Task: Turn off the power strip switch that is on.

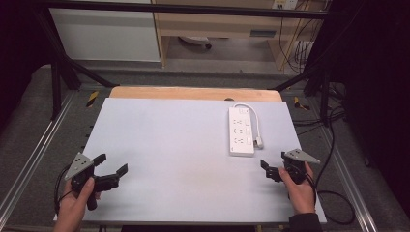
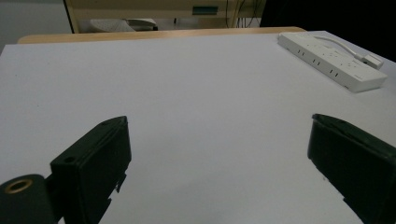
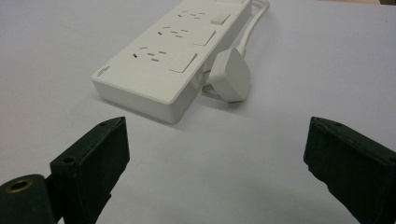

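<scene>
My right gripper (image 1: pixel 271 170), jaws spread and empty (left gripper (image 1: pixel 112 169) likewise), sits nearest the white power strip (image 1: pixel 241 131), which lies at its eleven o'clock, long axis running twelve-to-six.

Your pale lavender-grey bench (image 1: pixel 183 145) has a light wooden strip along its far edge, at upper centre of the high view. The plain white plastic power strip (image 1: pixel 241 131) at centre right matches its white cable and plug (image 3: pixel 229 74). Your left tool (image 1: pixel 114 169) and right tool (image 1: pixel 267 166) are matte black, each topped with a grey plate.
</scene>
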A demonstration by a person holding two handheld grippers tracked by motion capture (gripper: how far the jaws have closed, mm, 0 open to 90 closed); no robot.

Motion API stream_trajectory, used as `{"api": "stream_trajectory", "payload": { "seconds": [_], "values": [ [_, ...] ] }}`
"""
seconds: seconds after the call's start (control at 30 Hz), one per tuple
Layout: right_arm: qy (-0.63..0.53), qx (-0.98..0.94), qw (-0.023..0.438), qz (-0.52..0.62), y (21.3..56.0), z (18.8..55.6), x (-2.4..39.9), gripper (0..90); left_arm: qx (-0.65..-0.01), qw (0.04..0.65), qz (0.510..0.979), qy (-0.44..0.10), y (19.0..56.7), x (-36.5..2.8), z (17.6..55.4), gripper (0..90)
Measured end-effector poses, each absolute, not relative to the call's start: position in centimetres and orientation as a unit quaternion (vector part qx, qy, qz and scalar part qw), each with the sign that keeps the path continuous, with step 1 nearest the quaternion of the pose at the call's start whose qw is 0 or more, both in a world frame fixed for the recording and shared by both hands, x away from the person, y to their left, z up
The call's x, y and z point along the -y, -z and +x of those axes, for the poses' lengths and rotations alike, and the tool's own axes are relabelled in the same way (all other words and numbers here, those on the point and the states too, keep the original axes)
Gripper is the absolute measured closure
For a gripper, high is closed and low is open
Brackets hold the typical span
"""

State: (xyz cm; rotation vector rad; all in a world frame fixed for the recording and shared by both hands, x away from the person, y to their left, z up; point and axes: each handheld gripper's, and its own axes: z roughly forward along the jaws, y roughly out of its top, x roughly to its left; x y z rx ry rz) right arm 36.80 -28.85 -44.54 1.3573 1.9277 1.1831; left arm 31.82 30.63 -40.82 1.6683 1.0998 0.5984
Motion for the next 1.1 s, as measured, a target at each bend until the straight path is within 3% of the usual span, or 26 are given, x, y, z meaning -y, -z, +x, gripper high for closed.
{"api": "stream_trajectory", "payload": {
  "seconds": [1.1],
  "values": [
    [-0.462, -0.687, 0.275, 0.490, 42.7, 36.3, 28.8, 3.9, -0.450, 0.506, 0.694, -0.245, 40.7, -30.6, 31.7, 5.4]
  ]
}}
